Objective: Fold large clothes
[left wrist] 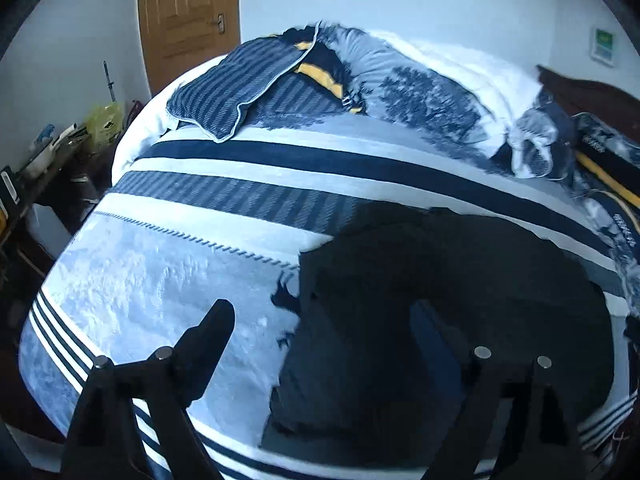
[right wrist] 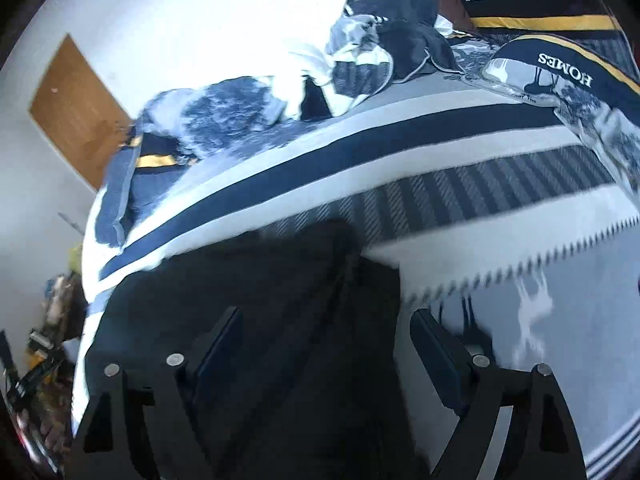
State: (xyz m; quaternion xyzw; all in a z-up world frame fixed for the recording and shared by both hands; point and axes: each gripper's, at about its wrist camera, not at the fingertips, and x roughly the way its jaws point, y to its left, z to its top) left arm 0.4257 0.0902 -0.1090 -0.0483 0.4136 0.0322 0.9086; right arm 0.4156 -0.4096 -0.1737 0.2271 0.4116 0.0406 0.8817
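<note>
A large black garment (left wrist: 448, 304) lies in a folded heap on the blue and white bedspread (left wrist: 160, 288). My left gripper (left wrist: 320, 320) hangs above the garment's left edge, open, and its fingers hold nothing. The left fingertip (left wrist: 218, 320) is over the bedspread and the other is over the dark cloth. In the right wrist view the same garment (right wrist: 280, 280) fills the lower middle. My right gripper (right wrist: 328, 328) stands open above the garment's right edge and holds nothing.
A crumpled quilt (left wrist: 420, 84) and a striped pillow (left wrist: 232, 84) lie at the far side of the bed. Pillows marked HOMES (right wrist: 560, 68) sit by the headboard. A wooden door (left wrist: 188, 16) and a cluttered side table (left wrist: 48, 152) stand beyond the bed's left edge.
</note>
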